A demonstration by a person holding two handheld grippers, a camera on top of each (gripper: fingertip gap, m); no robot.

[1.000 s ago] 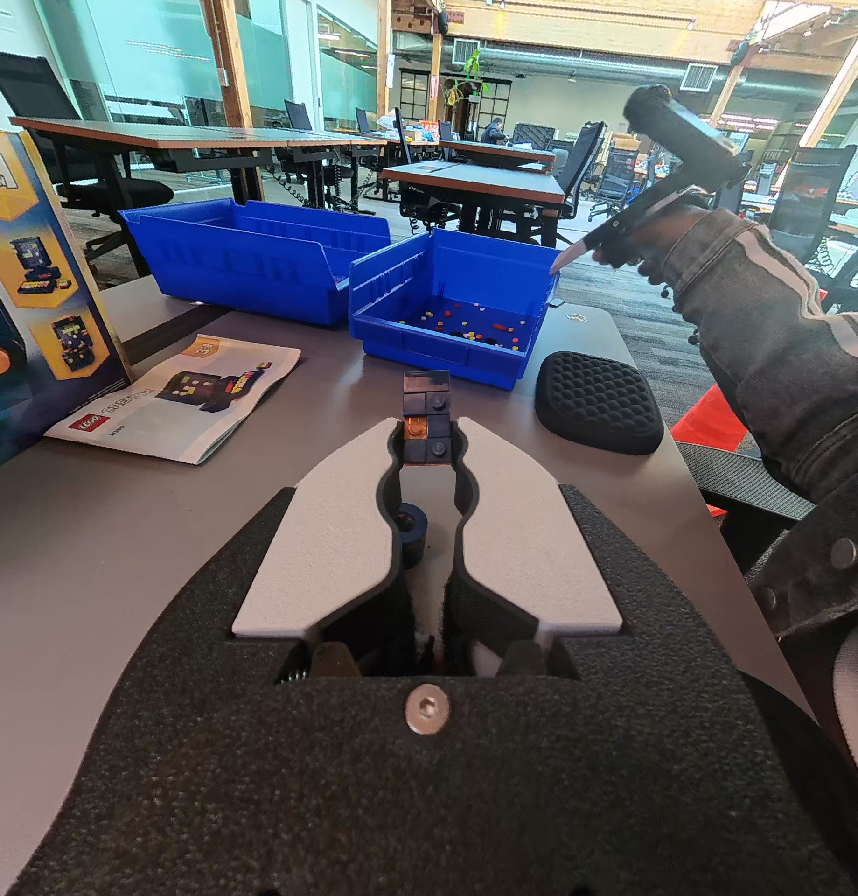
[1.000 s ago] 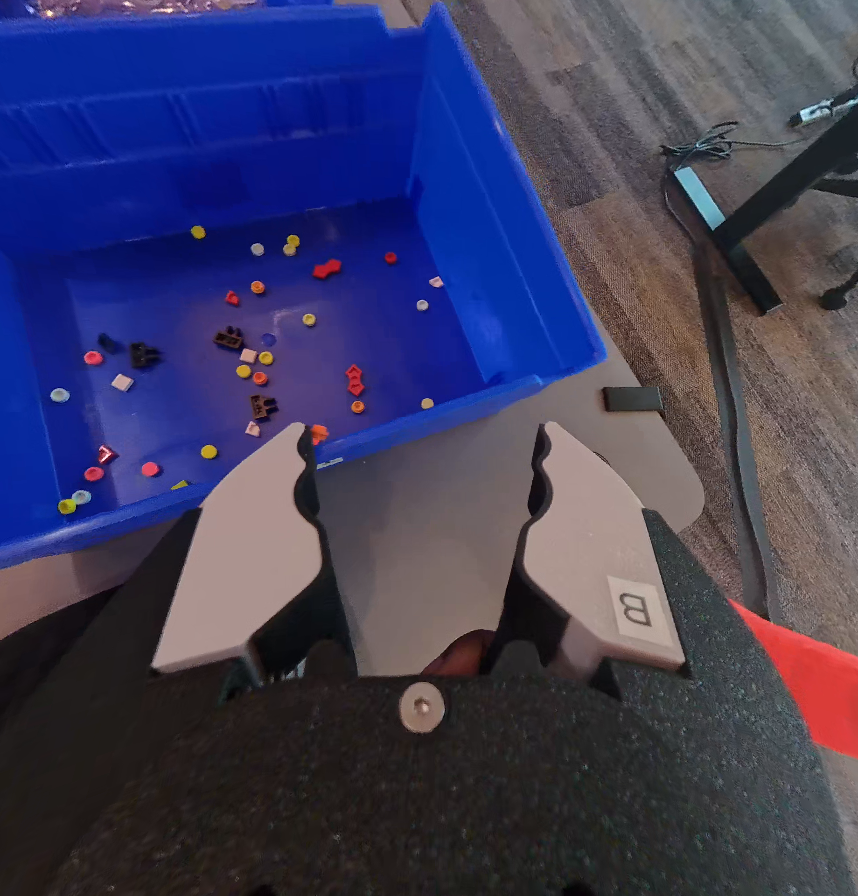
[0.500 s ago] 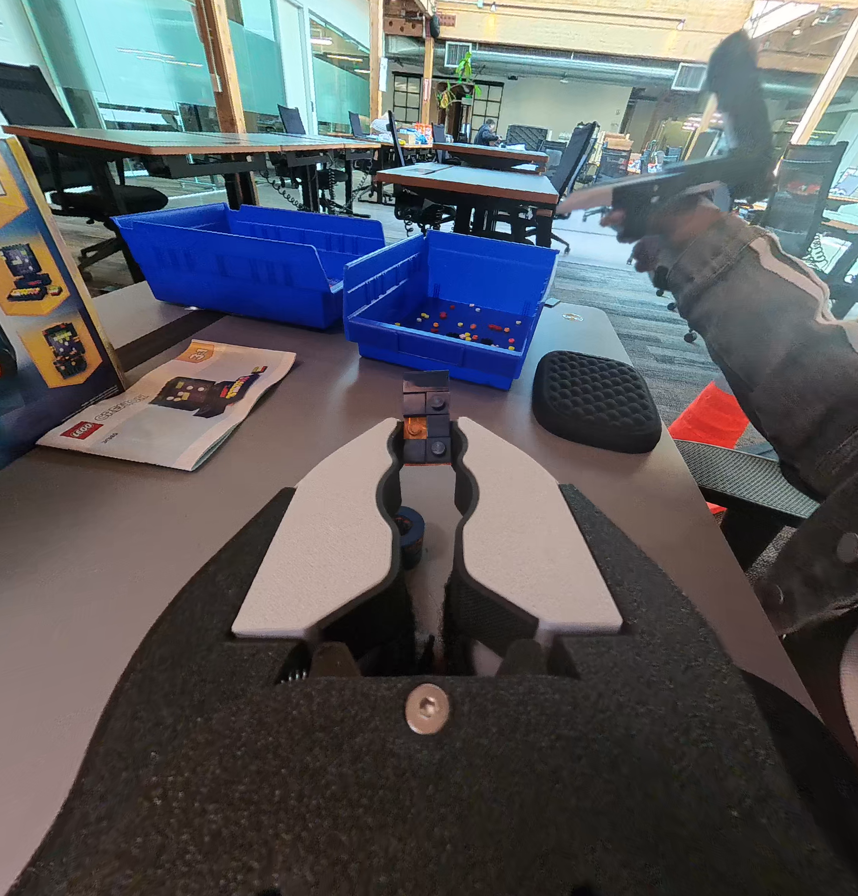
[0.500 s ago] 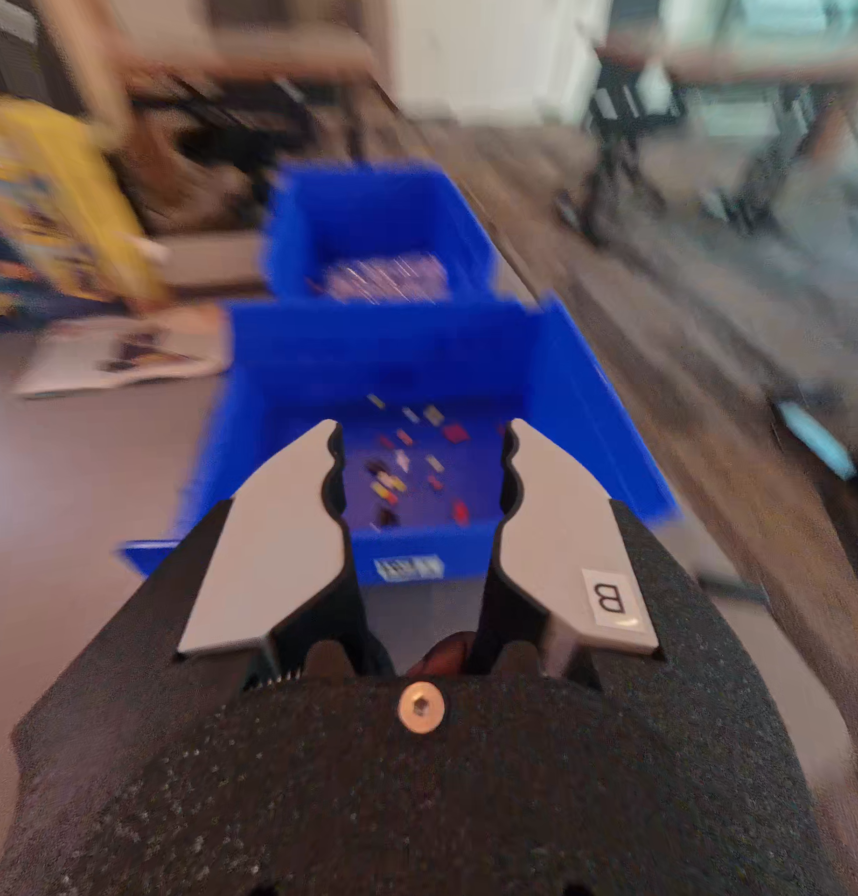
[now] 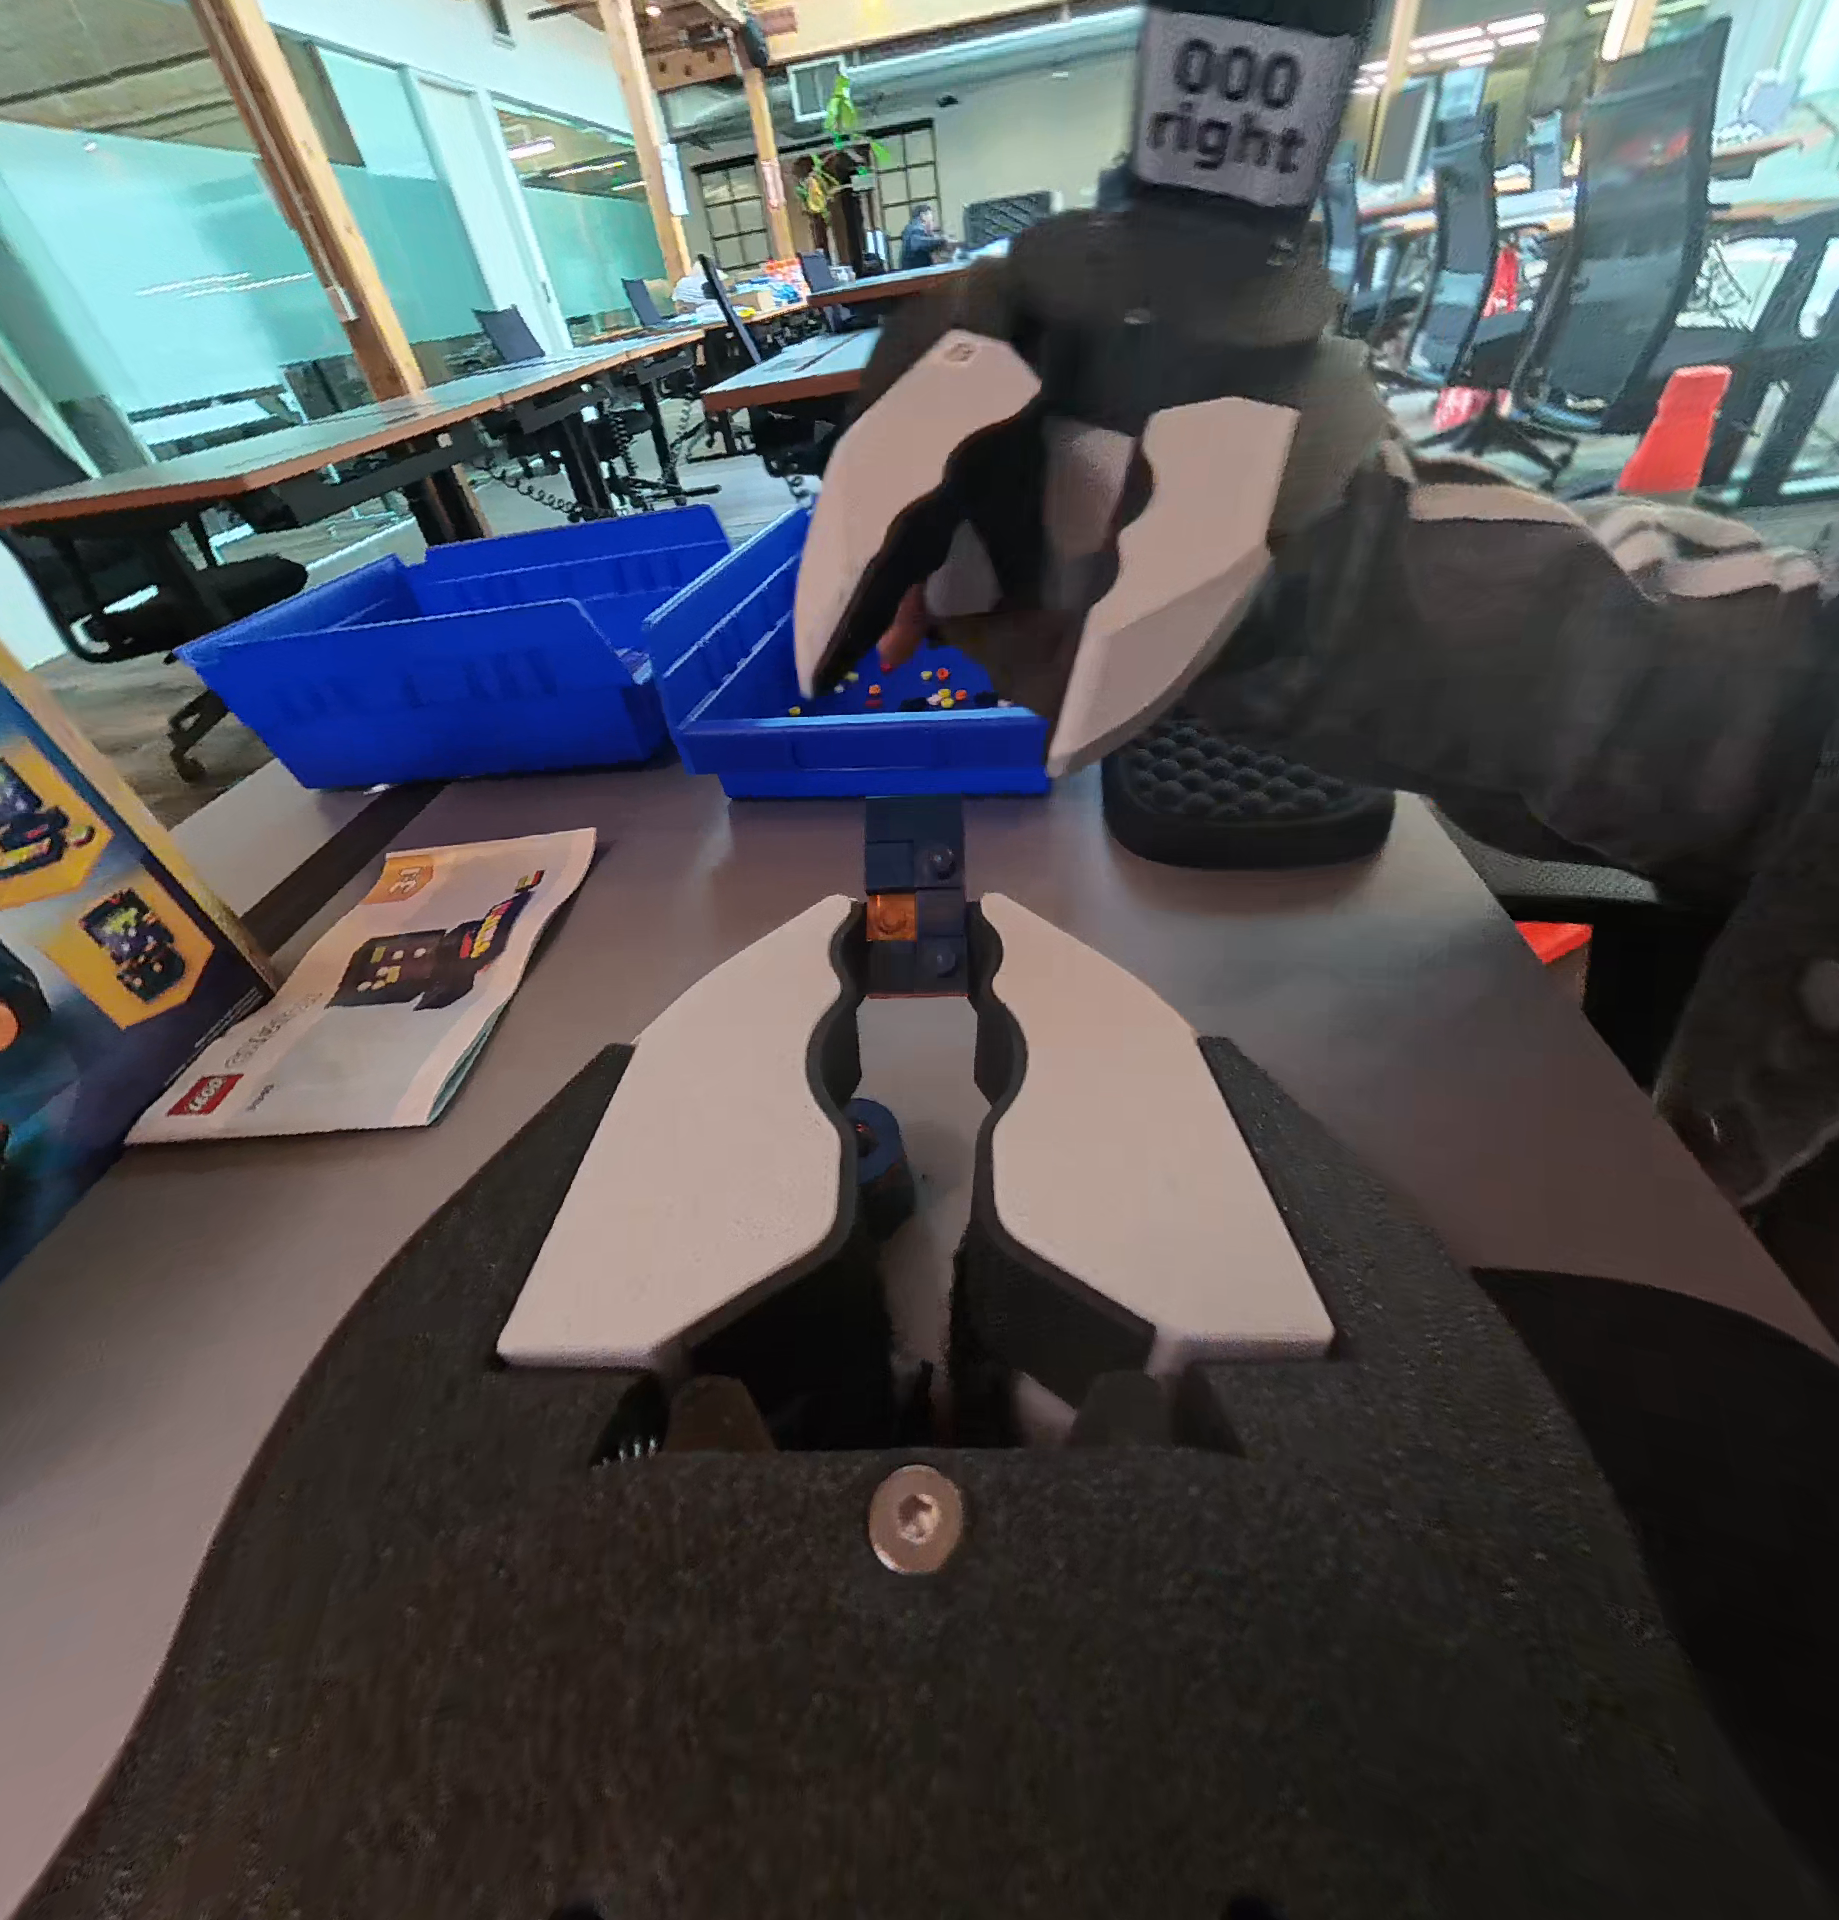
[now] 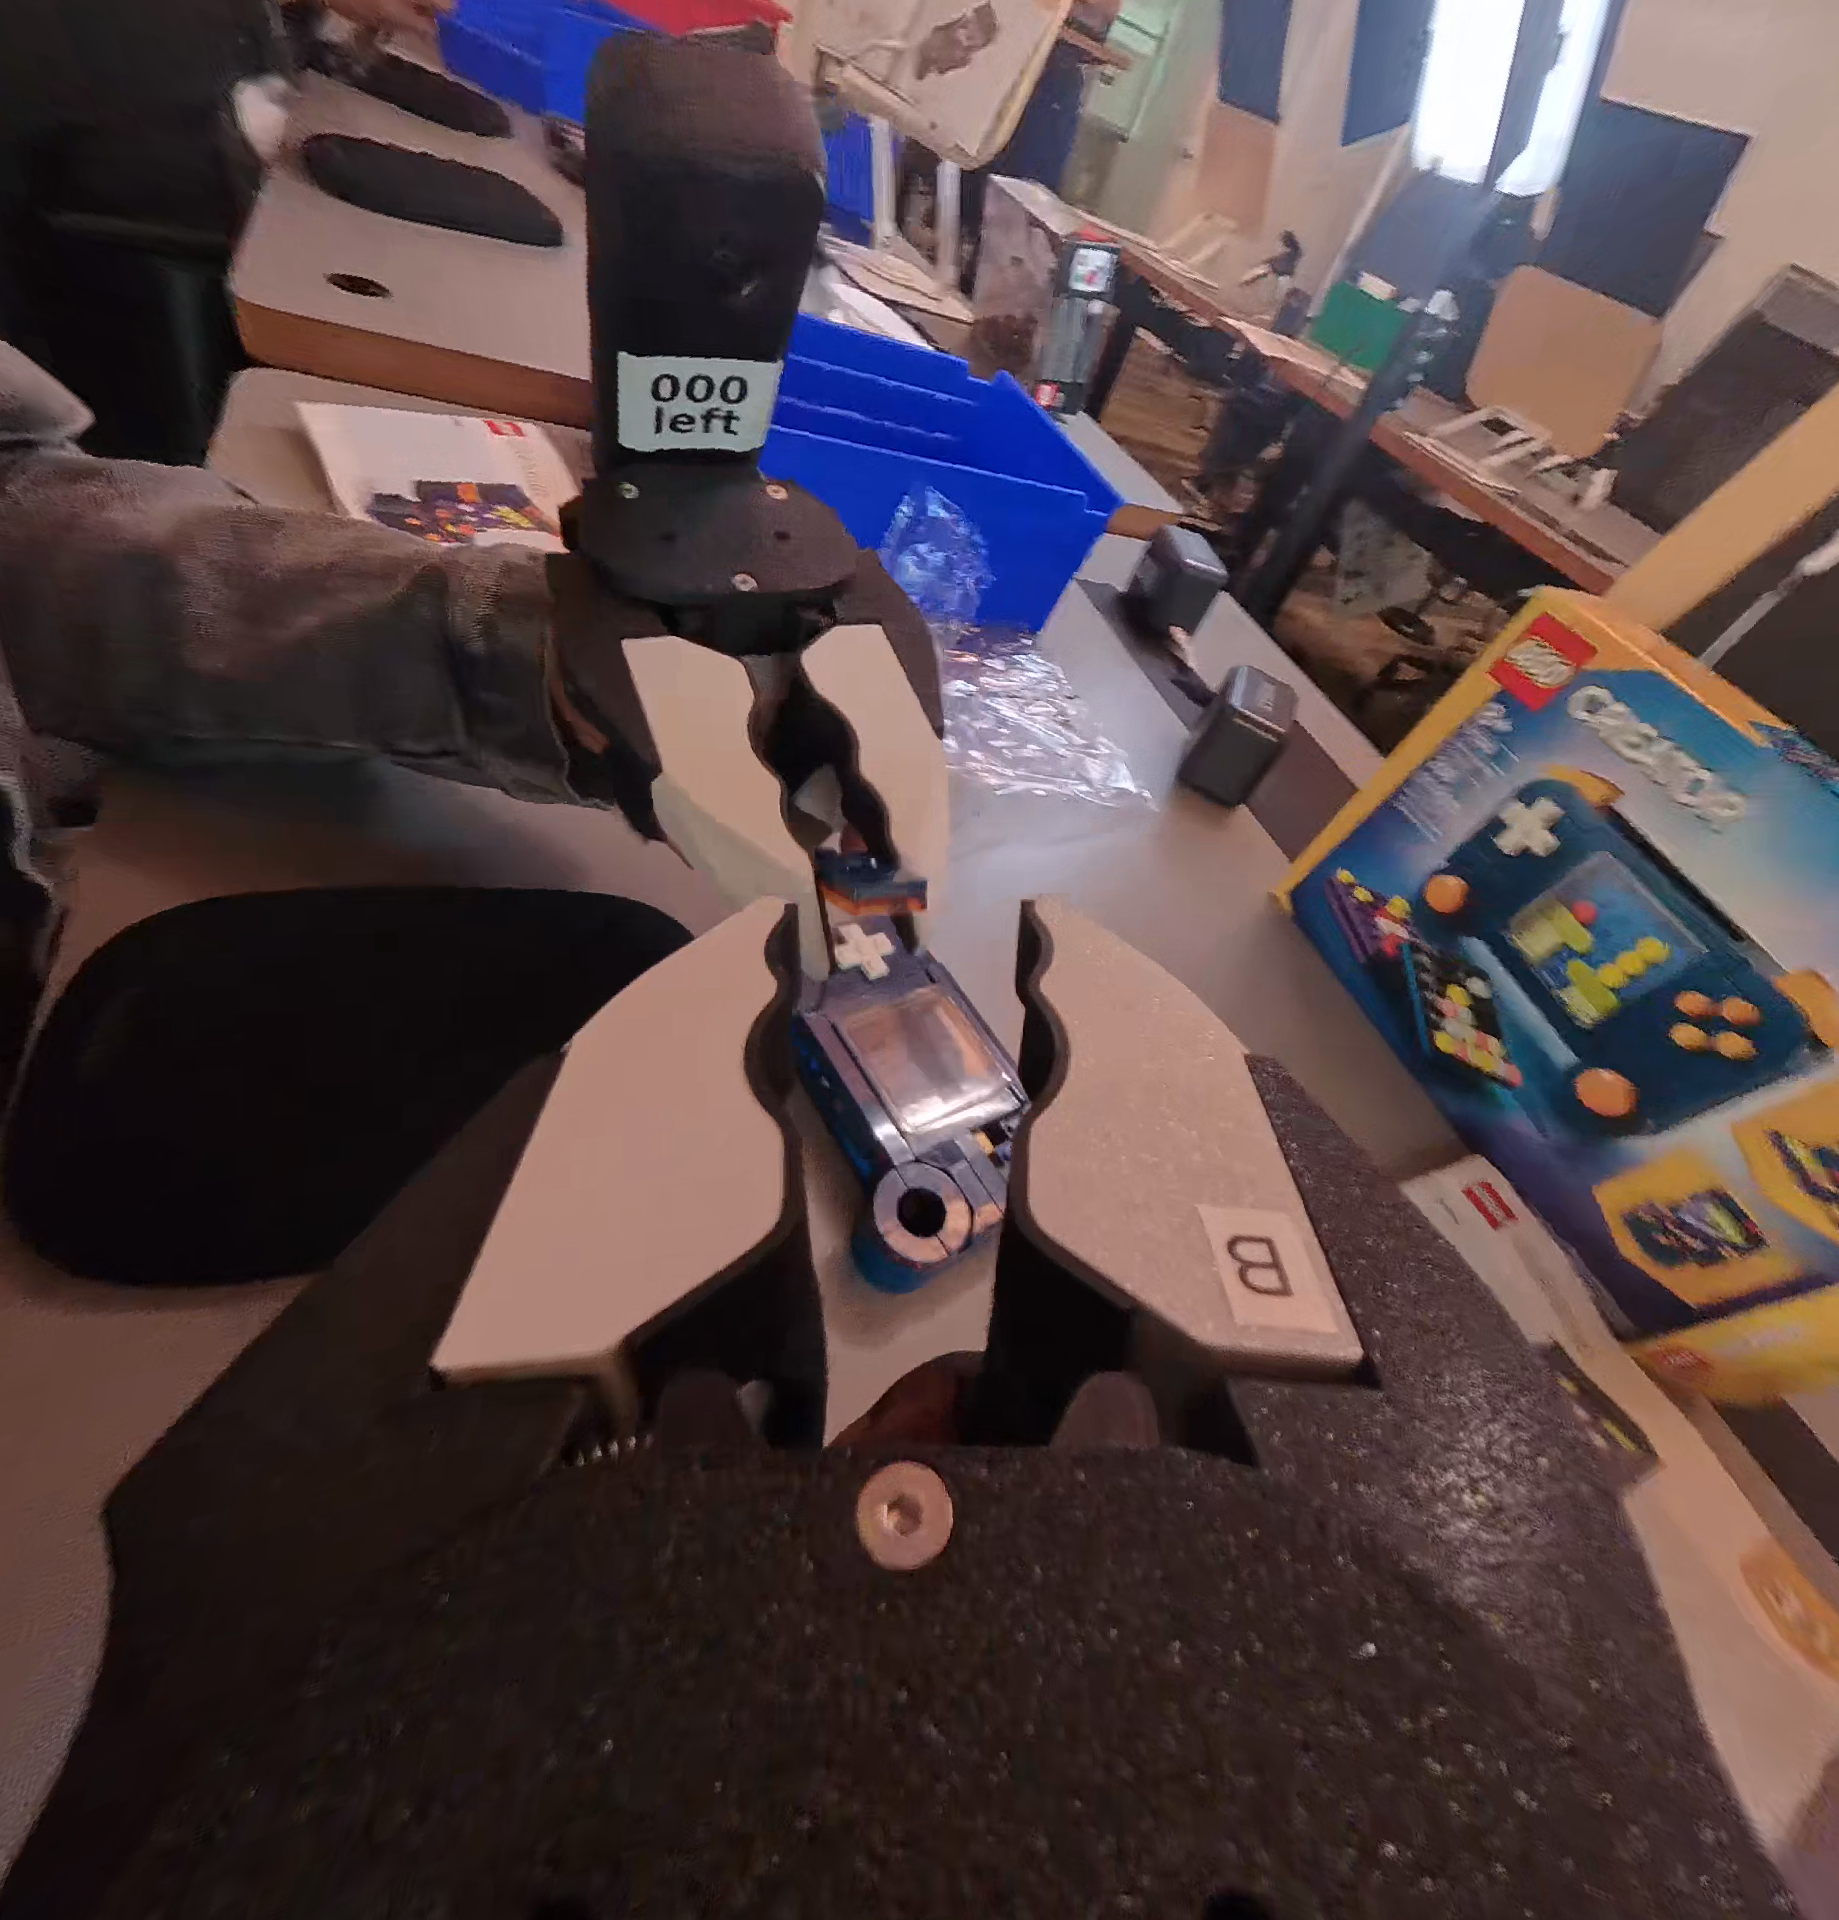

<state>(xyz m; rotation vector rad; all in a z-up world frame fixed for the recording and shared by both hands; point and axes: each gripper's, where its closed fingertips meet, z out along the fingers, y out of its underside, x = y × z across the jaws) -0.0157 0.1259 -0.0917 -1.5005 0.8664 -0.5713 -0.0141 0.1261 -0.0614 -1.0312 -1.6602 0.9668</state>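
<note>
Left gripper point(image 5: 917, 940) clamped, right gripper point(image 6: 902, 935) agape

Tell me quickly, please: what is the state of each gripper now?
Left gripper: shut on the dark blue brick model, holding it by one end.
Right gripper: open, holding nothing, fingers either side of the model.

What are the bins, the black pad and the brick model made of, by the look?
Bins: likely moulded plastic, glossy blue, with ribbed walls.
Pad: looks like soft rubber or foam, matte black, with a dimpled honeycomb top.
Model: hard plastic bricks, shiny dark blue with studs and a reflective clear screen panel; the left gripper is shut on it.
</note>
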